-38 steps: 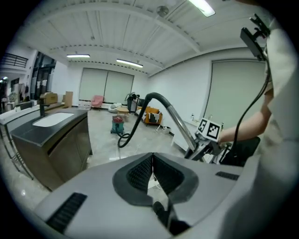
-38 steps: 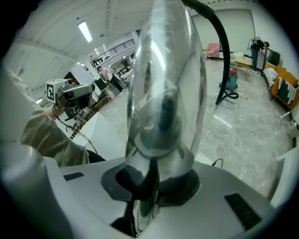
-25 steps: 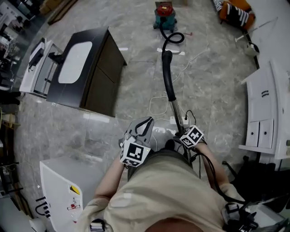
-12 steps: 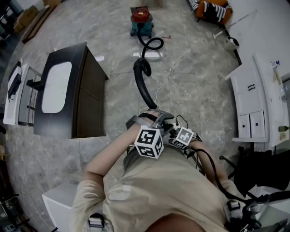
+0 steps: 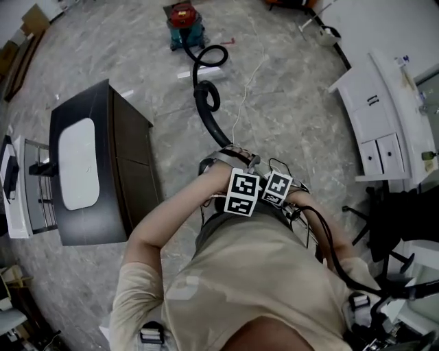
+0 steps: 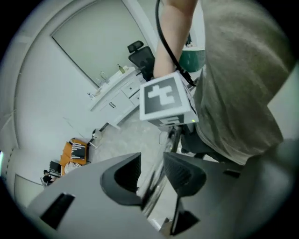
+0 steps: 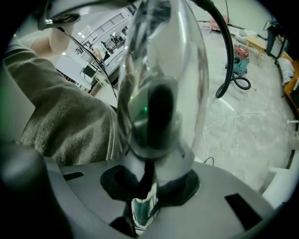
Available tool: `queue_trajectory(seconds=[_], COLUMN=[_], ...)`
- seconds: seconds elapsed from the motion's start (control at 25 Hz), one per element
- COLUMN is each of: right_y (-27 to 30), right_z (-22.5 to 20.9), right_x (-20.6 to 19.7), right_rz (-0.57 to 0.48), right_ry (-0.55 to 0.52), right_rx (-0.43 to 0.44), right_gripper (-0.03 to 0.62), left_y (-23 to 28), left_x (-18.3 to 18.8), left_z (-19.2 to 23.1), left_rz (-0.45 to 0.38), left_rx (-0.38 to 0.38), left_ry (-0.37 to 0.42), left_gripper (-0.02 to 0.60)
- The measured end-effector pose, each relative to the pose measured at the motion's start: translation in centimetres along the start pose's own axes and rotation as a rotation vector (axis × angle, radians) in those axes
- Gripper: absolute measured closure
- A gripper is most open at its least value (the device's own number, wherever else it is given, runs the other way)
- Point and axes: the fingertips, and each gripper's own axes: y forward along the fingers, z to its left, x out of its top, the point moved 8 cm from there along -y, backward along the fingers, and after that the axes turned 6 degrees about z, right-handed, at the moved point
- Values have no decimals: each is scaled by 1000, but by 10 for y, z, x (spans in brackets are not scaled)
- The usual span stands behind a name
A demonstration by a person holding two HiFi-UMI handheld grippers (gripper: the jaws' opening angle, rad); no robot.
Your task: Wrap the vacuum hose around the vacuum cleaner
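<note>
The right gripper (image 7: 149, 184) holds the metal tube (image 7: 140, 212) of the vacuum hose (image 5: 206, 113) tightly in its fingers. The fingers of the left gripper (image 6: 152, 179), which have just been opening, stand narrowly apart around this tube.

Black hose (image 5: 208, 122) beside teal vacuum cleaner (image 5: 184, 24)

The near end of the vacuum hose (image 5: 204, 113) hides under the person's arms (image 5: 171, 219); the chrome tube (image 7: 159, 70) is a close blur; the vacuum cleaner (image 5: 184, 19) is tiny.

no readable text, labels, brands or numbers anywhere in view
</note>
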Motion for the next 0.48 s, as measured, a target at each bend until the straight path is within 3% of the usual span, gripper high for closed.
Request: queue_trajectory(seconds=[0.08,0.16,0.4,0.48], right_y=[1,-1,-16,-23], right_z=[-7,-14,-53,-68], right_x=[6,10,16,18], right_rz=[13,28,59,66], right_ry=[34,54,19,-5], right_rx=[-4,-2,9,12], right_gripper=[511,511,510,508], left_y=[1,11,49,54], left_x=[-1,-3,-3,-5], left_z=[14,20,31,44], left_rz=[-19,21,184,191], left_rx=[46,36,-31,-51], left_ry=[-19,7,256,264], left_gripper=[433,431,409,316])
